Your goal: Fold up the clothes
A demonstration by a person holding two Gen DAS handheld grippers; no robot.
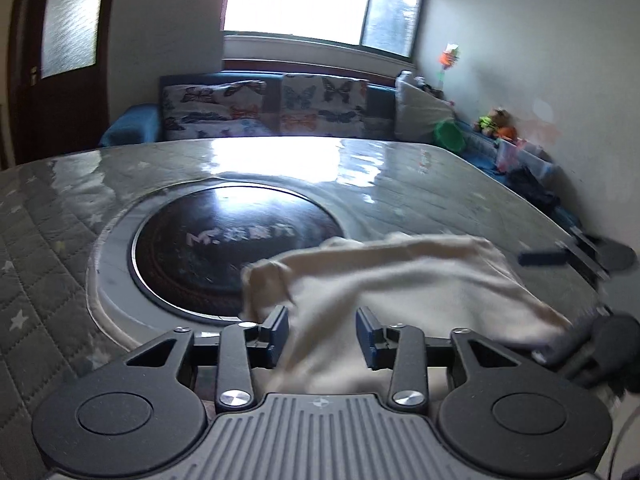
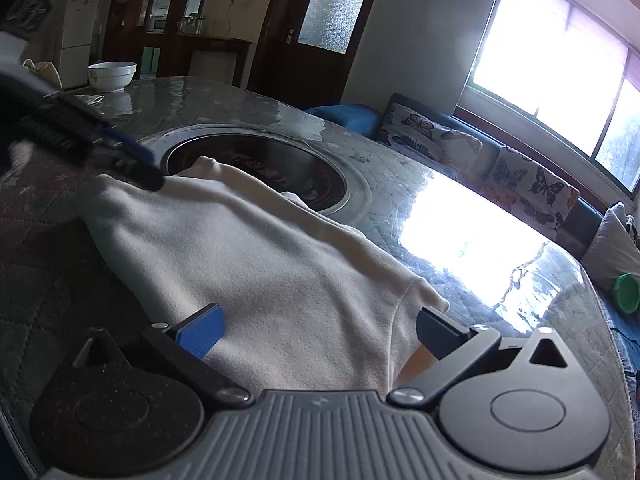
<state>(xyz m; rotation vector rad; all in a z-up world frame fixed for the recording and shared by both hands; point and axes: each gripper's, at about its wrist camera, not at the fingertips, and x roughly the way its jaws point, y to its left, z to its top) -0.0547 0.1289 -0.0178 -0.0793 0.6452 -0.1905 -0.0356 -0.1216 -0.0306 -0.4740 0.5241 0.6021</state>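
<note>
A cream garment (image 1: 392, 292) lies rumpled on the quilted table, partly over the dark round inset; it also shows in the right wrist view (image 2: 256, 264). My left gripper (image 1: 322, 334) is open, its blue pads straddling the garment's near edge. My right gripper (image 2: 320, 330) is open wide over the garment's near hem. The right gripper appears at the right edge of the left wrist view (image 1: 568, 260), by the garment's far side. The left gripper shows at upper left of the right wrist view (image 2: 136, 164), its tip at the garment's far corner.
The table (image 1: 48, 240) has a glossy cover and a dark round inset (image 1: 224, 244). A white bowl (image 2: 112, 76) stands at the table's far end. A sofa with butterfly cushions (image 1: 272, 108) lies under the window. A green tub (image 1: 450, 136) and toys sit right.
</note>
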